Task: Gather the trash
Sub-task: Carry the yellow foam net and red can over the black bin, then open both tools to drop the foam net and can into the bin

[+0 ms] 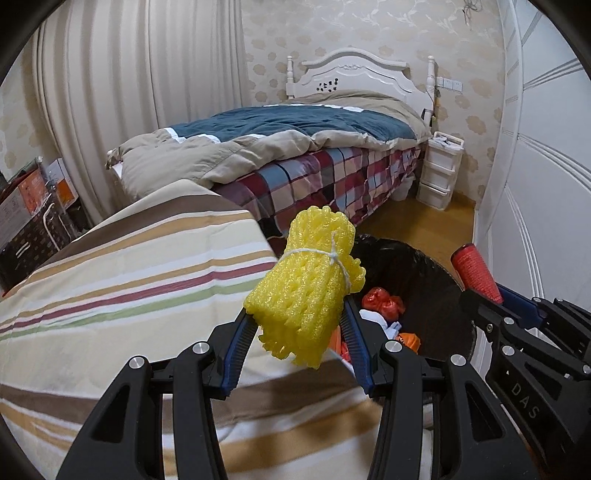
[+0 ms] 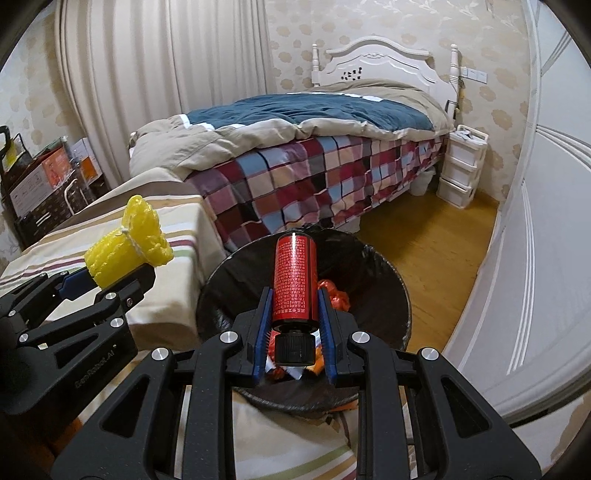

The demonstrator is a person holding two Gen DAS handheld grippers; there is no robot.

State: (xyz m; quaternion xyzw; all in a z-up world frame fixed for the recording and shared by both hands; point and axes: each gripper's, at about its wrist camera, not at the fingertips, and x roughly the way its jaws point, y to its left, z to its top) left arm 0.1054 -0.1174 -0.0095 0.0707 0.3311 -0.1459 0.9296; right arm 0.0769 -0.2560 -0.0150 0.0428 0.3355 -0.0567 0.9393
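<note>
We should release over the middle of the black-lined trash bin (image 2: 369, 266), not its rim. Our right tool (image 2: 295, 314) grips the red bottle (image 2: 294, 280), cap toward us, directly above the bin; our left tool (image 1: 299, 325) clamps the yellow foam-net bundle (image 1: 310, 284) near the bin's left edge, above the striped cloth (image 1: 129, 280), and needs shifting right first.

The room is a bedroom with pale floral wallpaper (image 1: 369, 26) and a wood floor (image 2: 436, 254). Cream curtains (image 1: 140, 85) cover the left wall. A bed (image 2: 325, 173) with a white headboard (image 2: 384, 64) carries a blue-and-beige quilt (image 1: 295, 129) over a checked sheet. A white drawer unit (image 2: 461, 170) stands beside it. White panelled doors (image 2: 535, 221) line the right side.
</note>
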